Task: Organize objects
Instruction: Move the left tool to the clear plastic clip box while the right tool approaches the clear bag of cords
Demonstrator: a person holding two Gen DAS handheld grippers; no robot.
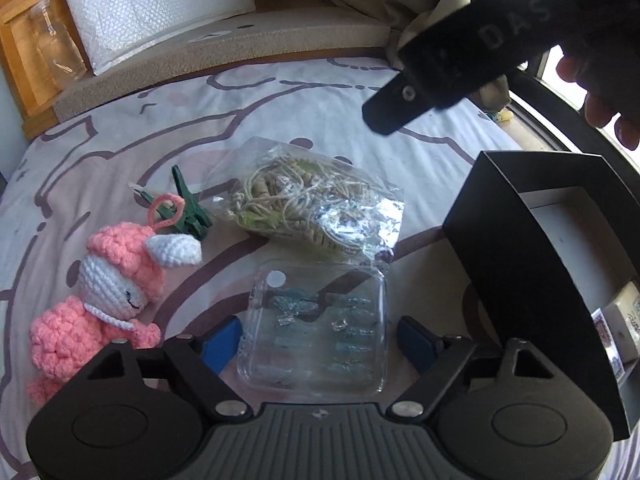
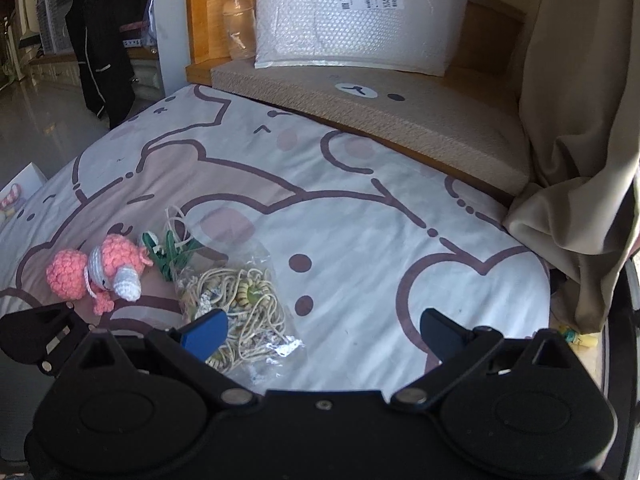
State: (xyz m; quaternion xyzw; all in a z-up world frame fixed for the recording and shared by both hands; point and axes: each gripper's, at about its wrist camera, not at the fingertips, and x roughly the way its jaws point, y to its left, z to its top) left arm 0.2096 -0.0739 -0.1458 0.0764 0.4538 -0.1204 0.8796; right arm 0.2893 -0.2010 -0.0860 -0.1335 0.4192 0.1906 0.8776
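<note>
The left gripper [image 1: 320, 340] stands with its blue pads spread around a clear square plastic case [image 1: 320, 328] without pressing it, while the right gripper [image 2: 324, 332] hangs wide apart above the bear-printed bedsheet [image 2: 360, 220].

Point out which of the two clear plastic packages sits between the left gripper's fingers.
The flat clear clamshell case, holding small bluish pieces; the crinkly bag of beige cord lies beyond the left gripper.

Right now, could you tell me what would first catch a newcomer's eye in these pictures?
The pink crocheted doll lying at the left on the bear-print sheet stands out most. Beside it a clear bag of cords glints in the middle, with a clear plastic case between the open left gripper's fingers. An open black box sits at the right.
</note>
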